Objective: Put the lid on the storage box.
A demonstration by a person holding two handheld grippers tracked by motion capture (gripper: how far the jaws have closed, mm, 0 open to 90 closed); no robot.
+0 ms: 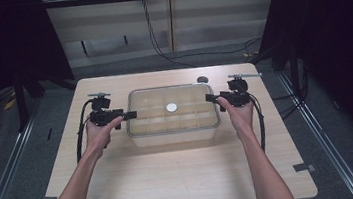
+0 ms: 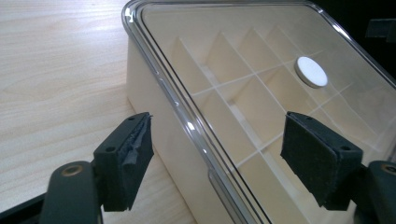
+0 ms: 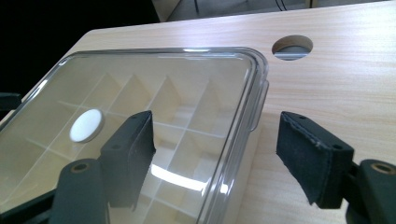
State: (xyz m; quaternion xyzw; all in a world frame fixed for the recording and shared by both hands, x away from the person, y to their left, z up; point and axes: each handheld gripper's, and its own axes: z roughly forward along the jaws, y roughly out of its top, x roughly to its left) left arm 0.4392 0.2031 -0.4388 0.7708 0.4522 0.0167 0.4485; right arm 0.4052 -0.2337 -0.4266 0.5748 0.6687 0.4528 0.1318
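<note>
Pale wooden worktop (image 1: pixel 173 180), lidded divider box (image 1: pixel 174 130) at centre, left tool (image 1: pixel 127 116) and right tool (image 1: pixel 210 97) released, jaws spread astride its end rims.

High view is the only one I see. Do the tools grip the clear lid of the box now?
Observer: No. The left tool is open; its pads stand on either side of the clear lid's rim and appear not to touch it.
Operator: And the right one?
Observer: The right tool is open too, one pad over the lid, the other over the table.
Operator: Is any pad damaged?
Observer: On the left tool, the table-side one looks frayed on its inner face.
</note>
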